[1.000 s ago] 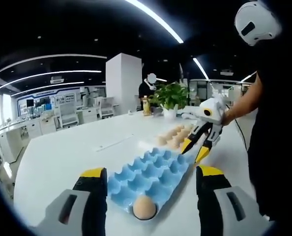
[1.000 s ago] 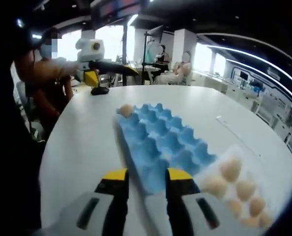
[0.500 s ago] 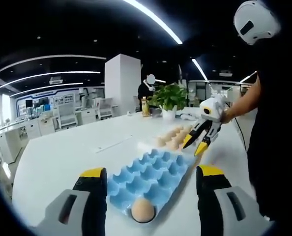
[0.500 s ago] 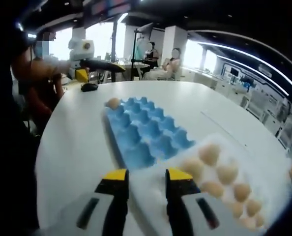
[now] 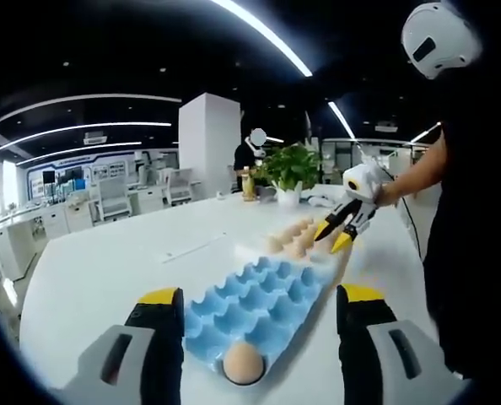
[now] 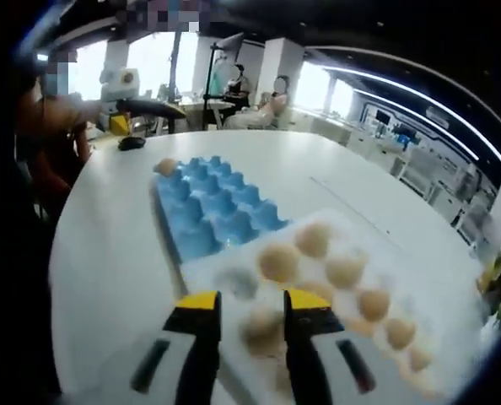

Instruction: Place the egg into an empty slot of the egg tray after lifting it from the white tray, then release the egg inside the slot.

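Right between the two yellow tips of the right tool (image 6: 250,305) sits one egg (image 6: 263,327), a bit blurry, in the white tray (image 6: 453,337). The jaws stand apart, one on each side of that egg, and they hold nothing yet. I cannot tell if they touch it. More eggs lie in the white tray, further out and to the right in the right gripper view.

The blue egg tray (image 6: 207,213) lies just past the white tray, with its short end against it. Its long side runs away from the right tool toward the left tool (image 6: 141,105), which hangs over the far side of the tabletop (image 6: 99,253). So once the egg is lifted, I think it must go forward and a little left to reach an empty slot. The nearest empty slots are the ones next to the white tray.

Seen from the left gripper view, the left tool (image 5: 255,297) is wide open and holds nothing. One egg in the blue tray (image 5: 244,364) already sits in the corner slot closest to it. The right tool (image 5: 336,236) points down over the eggs (image 5: 297,236) at the far end, so it is the nearer one for this pick.
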`<action>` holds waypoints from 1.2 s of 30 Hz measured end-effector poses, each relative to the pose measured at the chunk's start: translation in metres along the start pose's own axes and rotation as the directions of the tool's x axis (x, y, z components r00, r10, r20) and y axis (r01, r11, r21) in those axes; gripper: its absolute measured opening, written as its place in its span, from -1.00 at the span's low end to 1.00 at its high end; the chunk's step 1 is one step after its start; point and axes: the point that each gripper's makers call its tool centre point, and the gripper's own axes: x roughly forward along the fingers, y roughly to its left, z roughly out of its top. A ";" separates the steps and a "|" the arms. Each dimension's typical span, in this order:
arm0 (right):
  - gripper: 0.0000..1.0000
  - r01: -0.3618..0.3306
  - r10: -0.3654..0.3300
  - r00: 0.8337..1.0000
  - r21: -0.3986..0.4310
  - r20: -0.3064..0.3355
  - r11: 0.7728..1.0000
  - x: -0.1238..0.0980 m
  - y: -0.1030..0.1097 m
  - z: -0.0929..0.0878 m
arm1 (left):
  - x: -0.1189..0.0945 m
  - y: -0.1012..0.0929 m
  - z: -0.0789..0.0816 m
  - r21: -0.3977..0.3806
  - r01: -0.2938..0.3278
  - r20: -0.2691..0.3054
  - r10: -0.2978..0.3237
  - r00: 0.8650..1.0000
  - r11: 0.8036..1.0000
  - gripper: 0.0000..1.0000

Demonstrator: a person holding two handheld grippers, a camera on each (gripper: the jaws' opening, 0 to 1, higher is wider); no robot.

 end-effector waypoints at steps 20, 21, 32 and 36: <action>-0.48 -0.042 0.106 0.949 0.217 -0.296 0.975 0.005 -0.005 -0.024 | -0.008 0.005 -0.008 -0.015 -0.009 -0.005 0.009 1.000 1.000 0.43; -0.48 -0.048 0.114 0.945 0.214 -0.308 0.976 0.005 -0.005 -0.023 | -0.008 0.005 -0.009 -0.015 -0.010 -0.005 0.010 1.000 1.000 0.43; -0.48 -0.107 0.156 0.902 0.141 -0.403 0.984 0.007 -0.001 -0.026 | -0.010 0.007 -0.008 -0.014 -0.020 -0.004 0.020 1.000 1.000 0.42; -0.50 -0.080 0.136 0.895 0.146 -0.426 0.986 0.006 -0.001 -0.026 | -0.009 0.008 -0.007 -0.009 -0.021 -0.004 0.021 1.000 1.000 0.42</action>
